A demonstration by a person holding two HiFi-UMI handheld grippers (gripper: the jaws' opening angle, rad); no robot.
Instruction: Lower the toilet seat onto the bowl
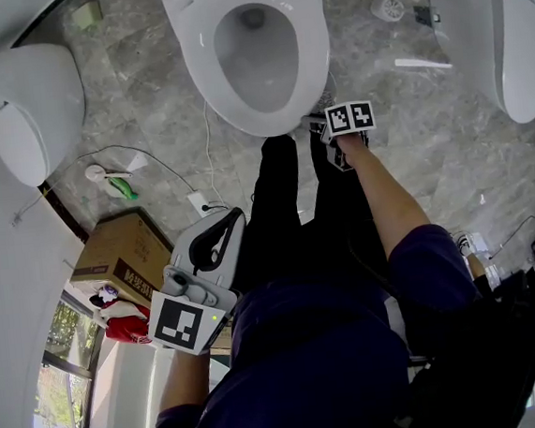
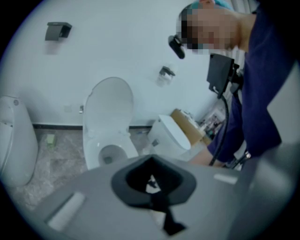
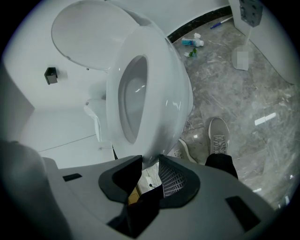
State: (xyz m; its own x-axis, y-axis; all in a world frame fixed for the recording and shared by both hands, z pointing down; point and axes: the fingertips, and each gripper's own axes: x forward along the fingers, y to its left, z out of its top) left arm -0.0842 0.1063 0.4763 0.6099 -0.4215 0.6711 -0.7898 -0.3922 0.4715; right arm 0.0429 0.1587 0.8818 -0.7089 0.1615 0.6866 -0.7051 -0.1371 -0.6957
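The white toilet stands at the top middle of the head view, its seat (image 1: pixel 312 39) lying level over the bowl. The lid (image 3: pixel 84 28) is raised behind it, upright against the wall in the left gripper view (image 2: pixel 110 103). My right gripper (image 1: pixel 320 123) is at the front of the rim. In the right gripper view the seat's (image 3: pixel 173 93) front edge fills the gap between the jaws of my right gripper (image 3: pixel 150 161), which press on it. My left gripper (image 1: pixel 238 217) hangs back by my left leg, away from the toilet, its jaws together and empty (image 2: pixel 151 180).
Another white toilet (image 1: pixel 22 110) stands at the left and a third (image 1: pixel 504 26) at the right. A cardboard box (image 1: pixel 121 260), a cable with a plug socket (image 1: pixel 201 203) and small bottles (image 1: pixel 118 180) lie on the marble floor. My shoe (image 3: pixel 218 136) is right under the bowl's front.
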